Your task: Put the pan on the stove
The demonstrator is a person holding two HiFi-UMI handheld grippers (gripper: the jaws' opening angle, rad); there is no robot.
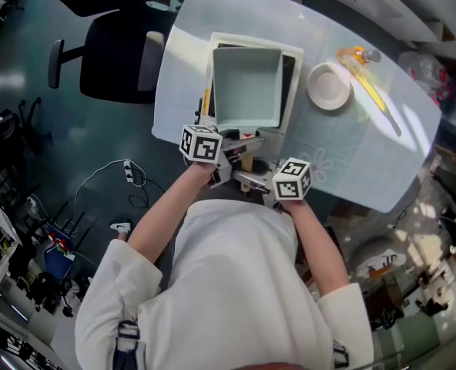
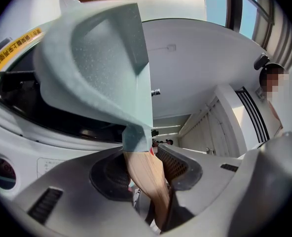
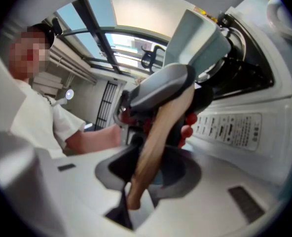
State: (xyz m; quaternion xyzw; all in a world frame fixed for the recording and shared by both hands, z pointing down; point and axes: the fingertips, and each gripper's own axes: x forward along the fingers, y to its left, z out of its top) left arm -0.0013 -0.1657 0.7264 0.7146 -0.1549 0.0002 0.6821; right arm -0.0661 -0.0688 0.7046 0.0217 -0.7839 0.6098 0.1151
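Note:
A pale teal square pan (image 1: 247, 87) with a wooden handle sits over the black top of a white stove (image 1: 293, 72) on the table. Both grippers clamp that handle at the table's near edge. My left gripper (image 1: 242, 149) holds it nearer the pan and my right gripper (image 1: 253, 178) holds its end. In the left gripper view the pan (image 2: 96, 68) tilts above the stove (image 2: 47, 132), and the handle (image 2: 146, 177) runs between the jaws of the left gripper (image 2: 148, 174). In the right gripper view the right gripper (image 3: 146, 177) pinches the handle (image 3: 158, 132). Whether the pan touches the stove I cannot tell.
A white bowl (image 1: 329, 86) and an orange-yellow utensil (image 1: 363, 72) lie right of the stove on the pale tablecloth (image 1: 367, 153). A black office chair (image 1: 112, 48) stands left of the table. Cables (image 1: 128, 174) lie on the floor. The stove's control panel (image 3: 230, 130) faces me.

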